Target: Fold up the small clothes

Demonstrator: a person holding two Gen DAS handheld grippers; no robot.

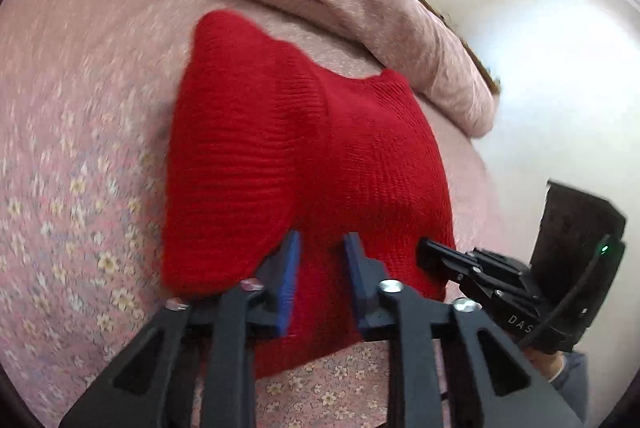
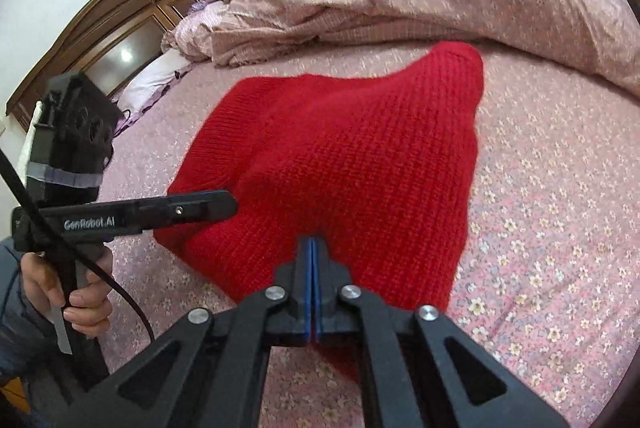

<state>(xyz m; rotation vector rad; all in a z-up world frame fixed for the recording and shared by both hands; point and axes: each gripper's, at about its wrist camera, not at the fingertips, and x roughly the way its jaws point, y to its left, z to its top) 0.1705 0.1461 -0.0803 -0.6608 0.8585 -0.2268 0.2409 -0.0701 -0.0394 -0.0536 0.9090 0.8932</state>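
A red knitted garment (image 2: 352,163) lies on the bed's pink floral sheet (image 2: 540,211), near its front edge and well short of the bunched quilt along the far side. Its ribbed knit shows plainly (the rows run across the cloth). It lies folded over itself, one layer raised in a soft ridge down the middle. One narrower end points towards the quilt, while the broad end reaches the front edge.

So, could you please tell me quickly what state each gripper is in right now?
Left gripper: jaws narrowly apart around a fold of the red knitted garment; a firm grip cannot be told.
Right gripper: shut on the garment's near edge.
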